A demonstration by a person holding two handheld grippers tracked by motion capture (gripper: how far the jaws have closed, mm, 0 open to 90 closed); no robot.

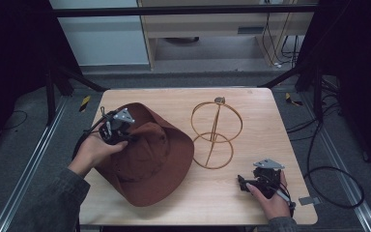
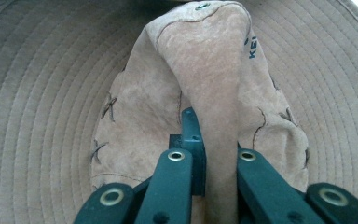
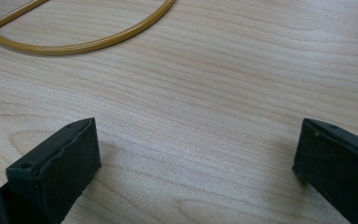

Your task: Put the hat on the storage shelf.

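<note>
The left gripper [image 2: 214, 158] pinches a fold of the brown hat [image 1: 149, 159] (crown side up), while the right gripper [image 3: 196, 158] rests spread wide near the gold wire stand [image 1: 216, 133]

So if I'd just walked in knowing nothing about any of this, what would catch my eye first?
Probably the big brown hat sprawled over the left half of the wooden table, with the left gripper pinching a fold of its crown. Just right of it stands a gold wire stand made of hoops, upright near the table's middle. The right gripper rests by the near right corner, jaws wide apart with nothing between them.
</note>
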